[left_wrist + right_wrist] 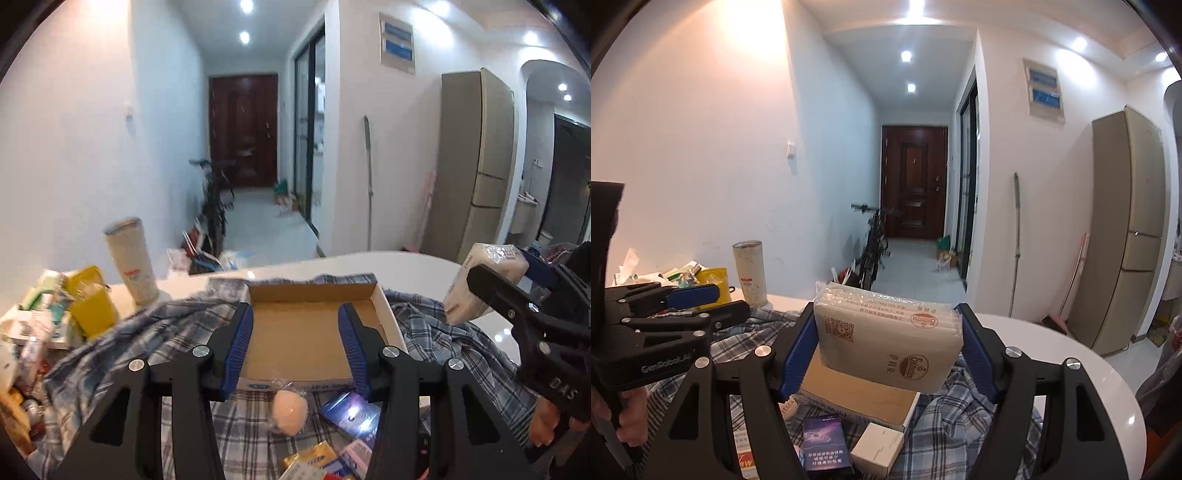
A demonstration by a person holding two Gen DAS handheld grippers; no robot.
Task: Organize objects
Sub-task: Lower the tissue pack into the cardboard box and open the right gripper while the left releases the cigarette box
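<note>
My right gripper (886, 314) is shut on a beige plastic-wrapped tissue pack (886, 343) and holds it in the air above an open shallow cardboard box (864, 395). In the left wrist view the same pack (480, 277) shows at the right edge, in the right gripper (496, 264). My left gripper (295, 314) hovers over the box's near edge (314, 291) with its blue pads apart and nothing between them. The box looks bare inside. In the right wrist view the left gripper (733, 300) sits at the left, held by a hand.
The box lies on a blue plaid shirt (147, 332) spread over a white round table (1071, 362). In front of it lie a wrapped round item (290, 406), a purple box (823, 446) and a small white box (877, 446). A tumbler (131, 258) and a yellow box (92, 302) stand at the left among packets.
</note>
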